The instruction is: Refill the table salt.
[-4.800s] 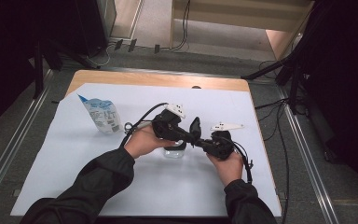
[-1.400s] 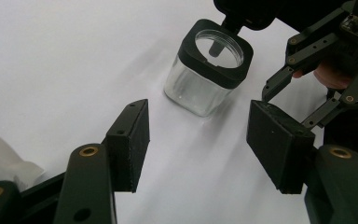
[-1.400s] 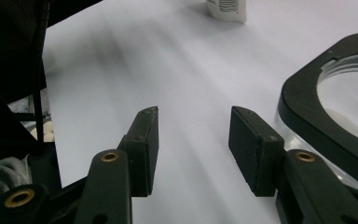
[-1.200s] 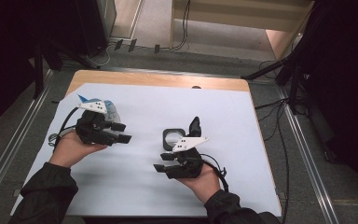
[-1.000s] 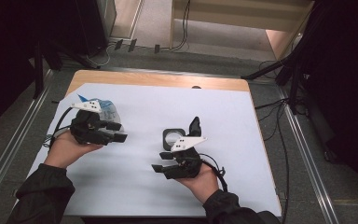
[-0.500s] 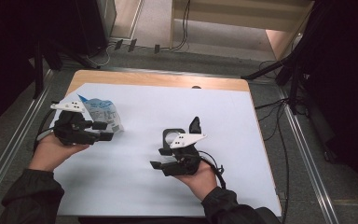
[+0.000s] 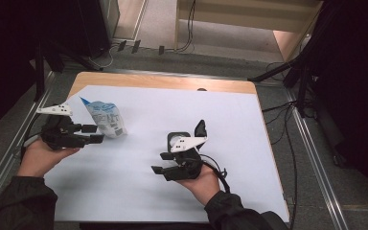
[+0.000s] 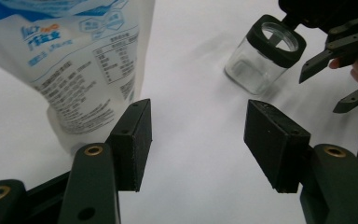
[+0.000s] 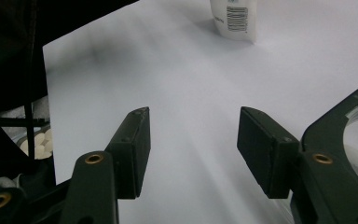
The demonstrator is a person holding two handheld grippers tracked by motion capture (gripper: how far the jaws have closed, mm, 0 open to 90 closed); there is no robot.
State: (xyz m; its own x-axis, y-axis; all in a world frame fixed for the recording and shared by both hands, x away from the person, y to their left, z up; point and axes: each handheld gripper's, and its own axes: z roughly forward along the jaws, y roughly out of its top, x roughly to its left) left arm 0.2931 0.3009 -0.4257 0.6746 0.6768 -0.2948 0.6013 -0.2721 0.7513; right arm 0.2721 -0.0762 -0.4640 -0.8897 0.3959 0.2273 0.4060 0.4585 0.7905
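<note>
A white and blue pouch [image 7: 106,119] stands at the back left of the white table cover [image 7: 249,158]. My left gripper [image 7: 94,133] is just left of it, jaws pointing right, open and empty. In the left gripper view [image 8: 198,140] the pouch [image 8: 74,60] rises beside the left jaw without touching it. A small square glass jar [image 7: 178,140] with a black flip lid [image 7: 200,128] stands mid-table; the jar [image 8: 261,56] is also visible farther off here. My right gripper [image 7: 160,163] sits just in front of the jar, pointing left, open and empty [image 9: 191,154].
The white cover lies on a wooden table whose bare edge [image 7: 163,80] runs along the back. Metal rails flank both sides. Cables trail on the floor behind. The pouch [image 9: 233,18] shows far off in the right gripper view, with the jar's black rim [image 9: 340,116] at the right.
My left hand has moved left, away from the jar, and now rests beside the pouch. The right hand has stayed where it was in front of the jar.
</note>
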